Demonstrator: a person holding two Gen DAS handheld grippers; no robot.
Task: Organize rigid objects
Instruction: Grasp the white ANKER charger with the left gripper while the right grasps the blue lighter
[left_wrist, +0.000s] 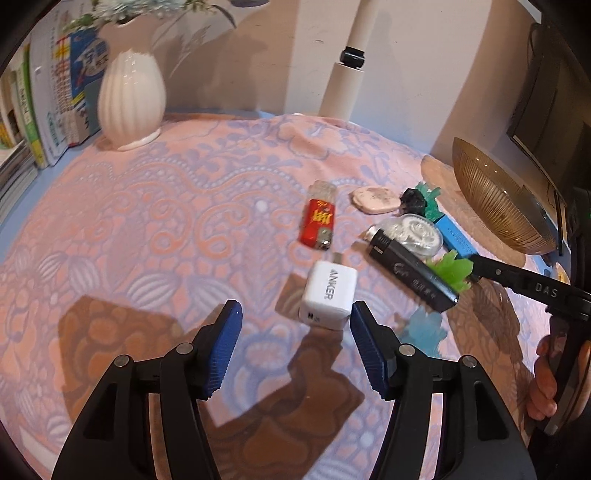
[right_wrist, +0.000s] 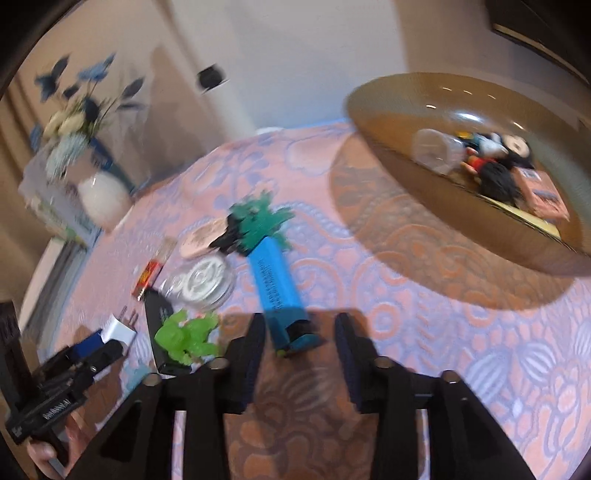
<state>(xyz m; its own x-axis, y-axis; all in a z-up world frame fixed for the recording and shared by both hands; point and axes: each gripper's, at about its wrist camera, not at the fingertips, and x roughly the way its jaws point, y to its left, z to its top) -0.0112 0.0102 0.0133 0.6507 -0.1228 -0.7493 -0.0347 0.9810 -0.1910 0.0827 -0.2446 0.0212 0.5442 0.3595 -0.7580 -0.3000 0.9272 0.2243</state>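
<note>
step: pick phase judged; small items are scattered on the patterned cloth (left_wrist: 147, 229), some already lie in the amber bowl (right_wrist: 388, 122)
left gripper (left_wrist: 295, 321): held wide, nothing gripped; white charger (left_wrist: 328, 295) sits just ahead, between the blue pads (left_wrist: 225, 347), right pad near its corner, contact cannot be told
right gripper (right_wrist: 299, 354): spread wide, empty; near end of blue dispenser (right_wrist: 280, 295) lies between the fingers
task things: red lighter (left_wrist: 317, 225), pink oval piece (left_wrist: 373, 199), clear round case (left_wrist: 413, 232), black stick (left_wrist: 410, 273), green figure (left_wrist: 450, 269) are clustered mid-cloth, right of centre; bowl is set at far right
next move, left: advance is needed so the charger is centred, then closure across its flat sides
next move, right: closure on the dispenser body, then lift to the bowl; long shape may tip
left view only: charger lettering, books (left_wrist: 55, 99), white vase (left_wrist: 131, 99), lamp pole (left_wrist: 351, 59)
right view only: bowl contents are seen, a clear lid (right_wrist: 436, 151) and a doll (right_wrist: 495, 166); view is blurred
</note>
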